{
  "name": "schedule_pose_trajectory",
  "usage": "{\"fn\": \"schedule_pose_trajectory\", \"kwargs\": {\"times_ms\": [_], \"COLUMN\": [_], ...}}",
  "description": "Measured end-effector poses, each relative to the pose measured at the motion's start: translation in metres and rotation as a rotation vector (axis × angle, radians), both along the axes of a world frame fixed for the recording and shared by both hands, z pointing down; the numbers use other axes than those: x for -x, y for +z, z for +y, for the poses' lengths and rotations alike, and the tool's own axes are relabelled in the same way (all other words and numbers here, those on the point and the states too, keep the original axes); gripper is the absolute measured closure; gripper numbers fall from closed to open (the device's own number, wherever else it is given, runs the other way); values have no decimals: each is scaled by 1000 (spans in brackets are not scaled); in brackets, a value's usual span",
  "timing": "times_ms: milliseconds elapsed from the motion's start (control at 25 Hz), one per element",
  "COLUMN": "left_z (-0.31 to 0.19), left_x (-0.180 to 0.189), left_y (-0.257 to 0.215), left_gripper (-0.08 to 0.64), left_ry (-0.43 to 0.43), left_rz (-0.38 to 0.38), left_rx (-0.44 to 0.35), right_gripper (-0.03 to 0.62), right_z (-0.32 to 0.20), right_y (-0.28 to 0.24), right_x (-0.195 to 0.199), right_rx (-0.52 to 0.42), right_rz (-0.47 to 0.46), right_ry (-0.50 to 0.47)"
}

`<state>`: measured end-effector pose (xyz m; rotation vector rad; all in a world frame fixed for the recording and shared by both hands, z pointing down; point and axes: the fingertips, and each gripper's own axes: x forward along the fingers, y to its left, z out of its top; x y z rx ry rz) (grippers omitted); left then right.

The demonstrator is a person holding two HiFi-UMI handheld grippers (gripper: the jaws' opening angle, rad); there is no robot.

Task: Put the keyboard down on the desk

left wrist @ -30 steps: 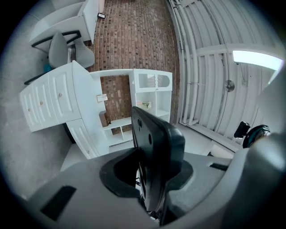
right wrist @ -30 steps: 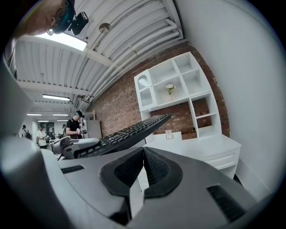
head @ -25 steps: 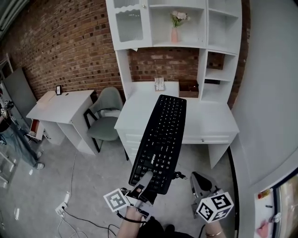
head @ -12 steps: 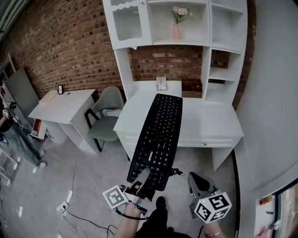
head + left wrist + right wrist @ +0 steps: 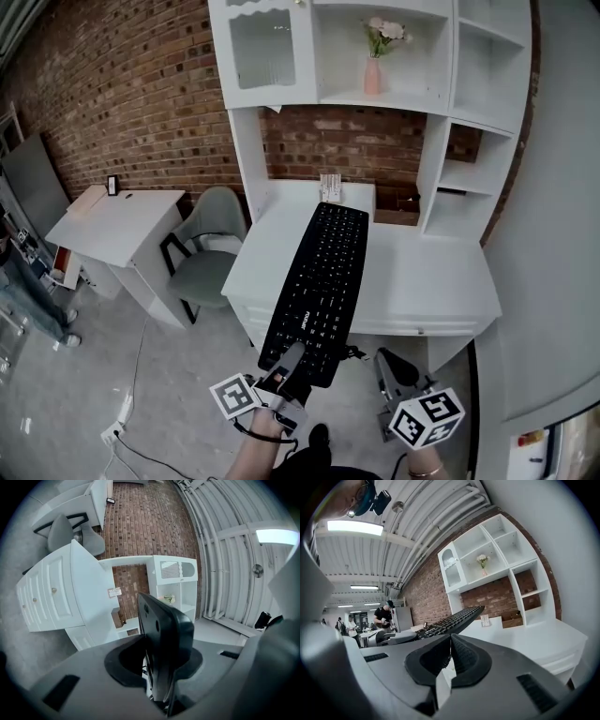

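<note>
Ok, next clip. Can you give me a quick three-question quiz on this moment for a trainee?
1. True or false: the keyboard already lies flat on the desk.
2. What is the state of the right gripper? A: clamped on the keyboard's far end. B: shut, holding nothing. C: jaws wide apart.
3. Fill in: the left gripper holds the keyboard by its ___ end, the one closest to the person.

Key
1. False. It is held tilted in the air, reaching out over the desk.
2. B.
3. Near.
</note>
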<state>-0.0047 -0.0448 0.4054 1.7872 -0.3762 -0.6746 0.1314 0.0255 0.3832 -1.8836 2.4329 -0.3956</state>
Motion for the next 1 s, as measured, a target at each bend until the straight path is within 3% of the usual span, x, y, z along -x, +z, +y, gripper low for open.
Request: {"fn": "schedule_pose_trajectory", "kwargs": {"times_ms": [440,1000], "left_z": [-109,-194], "left_x": [2,-32], "left_y": [27,59], "left_gripper": [465,465], "left_ry": [-27,-80], "left_rz": [-6,-11], "left_rx": [49,122], "right_gripper": [588,588], "right_z": [-116,-218], "right_y": [13,29], "right_x": [4,-23], "right_rx": [27,76], "right_rz": [6,-1], "right_ry": [-27,-126]}}
